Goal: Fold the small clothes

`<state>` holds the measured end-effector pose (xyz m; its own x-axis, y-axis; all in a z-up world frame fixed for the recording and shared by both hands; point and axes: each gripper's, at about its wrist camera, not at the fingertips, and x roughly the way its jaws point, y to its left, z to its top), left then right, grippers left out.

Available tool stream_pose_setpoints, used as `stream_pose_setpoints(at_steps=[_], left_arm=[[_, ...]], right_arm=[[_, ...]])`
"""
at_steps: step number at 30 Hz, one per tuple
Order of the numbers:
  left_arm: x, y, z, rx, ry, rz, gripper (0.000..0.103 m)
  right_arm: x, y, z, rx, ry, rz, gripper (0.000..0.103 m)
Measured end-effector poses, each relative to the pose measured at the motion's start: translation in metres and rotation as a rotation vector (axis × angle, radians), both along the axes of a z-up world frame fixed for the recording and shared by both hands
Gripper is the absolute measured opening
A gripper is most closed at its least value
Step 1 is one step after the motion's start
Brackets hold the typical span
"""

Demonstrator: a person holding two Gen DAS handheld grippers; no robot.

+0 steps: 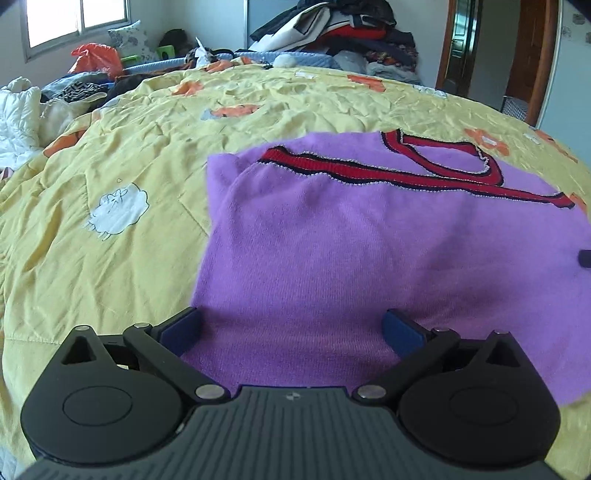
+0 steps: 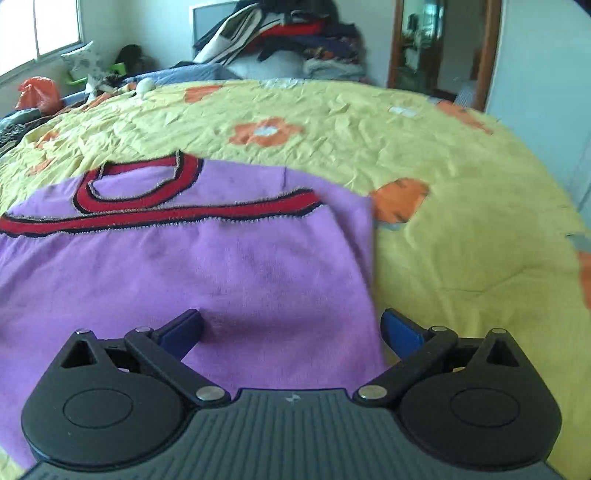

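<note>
Left hand-held gripper (image 1: pixel 291 328): nearest the lens at the bottom of the left wrist view; blue fingers spread wide, nothing between them, purple knit showing in the gap.
Right hand-held gripper (image 2: pixel 291 328): bottom of the right wrist view; fingers likewise spread and empty, its left finger over the garment, its right finger over the quilt just past the garment's edge.
Purple garment (image 1: pixel 369 258): one small knitted top with red and dark trim, lying flat on the bed; centre and right of the left view, centre and left of the right view (image 2: pixel 166 266).
Bed surface: a wrinkled yellow quilt (image 1: pixel 110 258) printed with orange flowers and white sheep, filling the middle of both views.
Room: a window (image 1: pixel 74 22) at upper left, a wooden doorway (image 1: pixel 535 55) at upper right, pale walls.
Clothes pile (image 1: pixel 340 33): one heap at top centre; single pieces cannot be made out.
Orange bag (image 1: pixel 96 55): upper left, near a patterned pillow.
Cut off: the garment's right side leaves the left view; its left side leaves the right view.
Hard to tell: a dark shape at the right edge of the left view, on the garment.
</note>
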<state>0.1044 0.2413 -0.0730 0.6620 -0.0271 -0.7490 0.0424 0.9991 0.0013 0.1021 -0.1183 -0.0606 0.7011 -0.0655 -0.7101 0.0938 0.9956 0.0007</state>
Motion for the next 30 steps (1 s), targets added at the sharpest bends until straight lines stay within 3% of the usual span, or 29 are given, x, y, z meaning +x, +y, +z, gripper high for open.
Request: stream_pose_setpoints(at_steps=[3, 7, 10, 14, 18, 21, 24, 25, 28, 30], left_arm=[[-0.001, 0.000, 0.000, -0.001, -0.003, 0.006, 0.103], [-0.002, 0.000, -0.001, -0.002, -0.006, 0.005, 0.103], [-0.003, -0.001, -0.001, -0.003, -0.011, 0.004, 0.103], [-0.002, 0.000, 0.001, -0.004, -0.005, 0.000, 0.103], [-0.003, 0.003, 0.004, -0.025, 0.004, 0.003, 0.103], [-0.001, 0.005, 0.005, -0.035, 0.016, 0.005, 0.103], [0.001, 0.002, 0.004, -0.016, 0.021, 0.001, 0.103], [0.002, 0.002, 0.005, -0.016, 0.024, 0.001, 0.103], [0.002, 0.009, 0.012, -0.026, 0.013, 0.006, 0.103], [0.010, 0.018, 0.015, -0.002, 0.004, 0.023, 0.103]], right_arm=[[-0.017, 0.010, 0.006, 0.021, -0.045, 0.072, 0.103], [-0.028, 0.012, -0.012, -0.074, -0.017, 0.050, 0.103], [-0.033, -0.018, -0.013, 0.049, -0.039, -0.003, 0.103], [-0.047, -0.027, -0.002, 0.069, -0.002, -0.052, 0.103], [-0.065, -0.023, 0.007, 0.064, -0.047, -0.037, 0.103], [-0.061, -0.012, 0.003, 0.039, -0.069, 0.016, 0.103], [-0.043, -0.011, -0.016, 0.047, 0.002, 0.026, 0.103], [-0.045, -0.005, -0.016, -0.017, -0.028, 0.043, 0.103], [-0.045, 0.000, -0.006, -0.013, -0.024, 0.027, 0.103], [-0.057, 0.020, 0.007, -0.037, -0.120, 0.072, 0.103]])
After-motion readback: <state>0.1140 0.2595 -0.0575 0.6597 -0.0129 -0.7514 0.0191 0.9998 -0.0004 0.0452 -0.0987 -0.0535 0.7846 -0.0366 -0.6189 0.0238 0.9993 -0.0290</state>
